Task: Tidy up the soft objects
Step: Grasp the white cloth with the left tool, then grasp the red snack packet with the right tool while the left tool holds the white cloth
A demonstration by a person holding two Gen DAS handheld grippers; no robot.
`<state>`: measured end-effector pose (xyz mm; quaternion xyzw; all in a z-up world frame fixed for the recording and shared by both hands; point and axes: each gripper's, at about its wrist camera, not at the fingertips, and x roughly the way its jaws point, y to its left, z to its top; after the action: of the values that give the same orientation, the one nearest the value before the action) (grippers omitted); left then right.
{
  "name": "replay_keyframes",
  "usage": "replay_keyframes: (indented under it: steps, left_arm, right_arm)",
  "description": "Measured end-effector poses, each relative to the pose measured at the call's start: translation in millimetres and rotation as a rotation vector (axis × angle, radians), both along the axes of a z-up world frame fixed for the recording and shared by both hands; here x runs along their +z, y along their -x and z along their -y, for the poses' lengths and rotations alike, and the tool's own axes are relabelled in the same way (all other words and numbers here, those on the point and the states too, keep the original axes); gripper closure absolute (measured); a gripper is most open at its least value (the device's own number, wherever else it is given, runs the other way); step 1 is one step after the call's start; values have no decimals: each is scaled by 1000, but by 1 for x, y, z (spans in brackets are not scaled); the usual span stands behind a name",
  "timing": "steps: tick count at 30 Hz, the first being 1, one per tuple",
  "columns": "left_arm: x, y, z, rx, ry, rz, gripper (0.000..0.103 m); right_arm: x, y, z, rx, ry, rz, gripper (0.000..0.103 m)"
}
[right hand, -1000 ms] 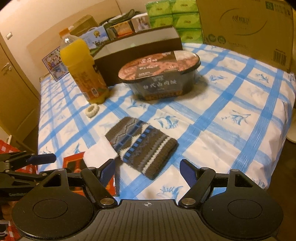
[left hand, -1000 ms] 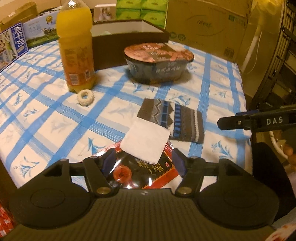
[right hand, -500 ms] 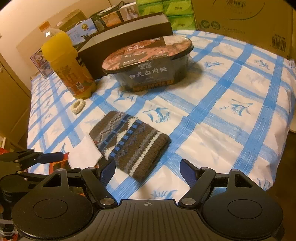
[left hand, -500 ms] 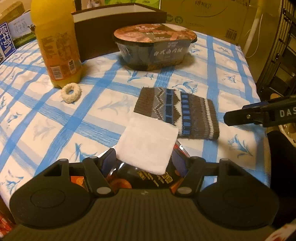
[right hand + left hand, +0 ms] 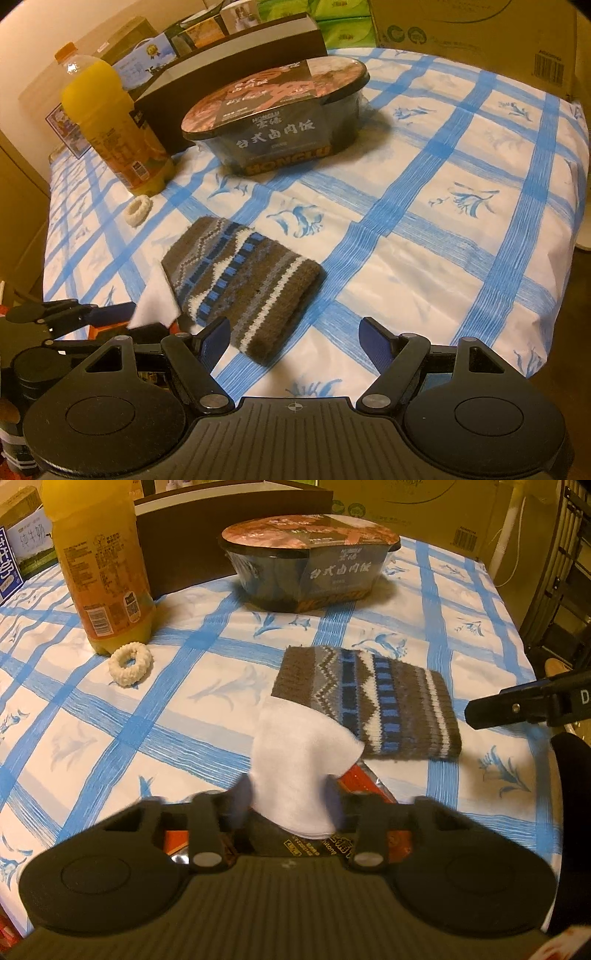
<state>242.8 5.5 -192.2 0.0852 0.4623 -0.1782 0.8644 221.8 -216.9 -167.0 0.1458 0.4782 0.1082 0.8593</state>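
Observation:
A white cloth [image 5: 303, 753] lies partly on a red and black snack packet [image 5: 364, 779] near the table's front edge. My left gripper [image 5: 290, 799] has its jaws closing on the cloth's near end, which bunches and buckles up between the blurred fingers. To its right lies a folded knitted piece [image 5: 369, 701] in brown, blue and white. My right gripper [image 5: 295, 332] stands open just in front of the knitted piece [image 5: 243, 280], nothing between its fingers. A white fluffy hair ring [image 5: 130, 660] rests by the bottle.
An orange juice bottle [image 5: 103, 565] stands at the left, a sealed instant rice bowl [image 5: 310, 565] at the back middle, a dark brown box [image 5: 184, 554] behind them. Cardboard boxes [image 5: 480, 33] line the back. The checked tablecloth [image 5: 443, 221] drops off at the right.
The left gripper's jaws have drawn in on the white cloth, which now stands bunched up instead of flat. Both grippers have come lower and closer to the cloth and the knitted piece.

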Motion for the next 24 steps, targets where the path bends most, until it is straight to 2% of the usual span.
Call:
replay_keyframes:
  steps: [1, 3, 12, 19, 21, 24]
  left_arm:
    - [0, 0, -1, 1, -4, 3, 85]
    - [1, -1, -3, 8, -9, 9, 97]
    - [21, 7, -33, 89, -16, 58, 99]
    - [31, 23, -65, 167, -50, 67, 99]
    - [29, 27, -73, 189, -58, 58, 99]
    - [25, 33, -78, 209, -61, 37, 99]
  right_arm:
    - [0, 0, 0, 1, 1, -1, 27]
    - [0, 0, -2, 4, 1, -1, 27]
    - [7, 4, -13, 38, -29, 40, 27]
    - [10, 9, -34, 123, -113, 85, 28]
    - [6, 9, -42, 154, -135, 79, 36]
    - [-5, 7, -53, 186, -170, 49, 43]
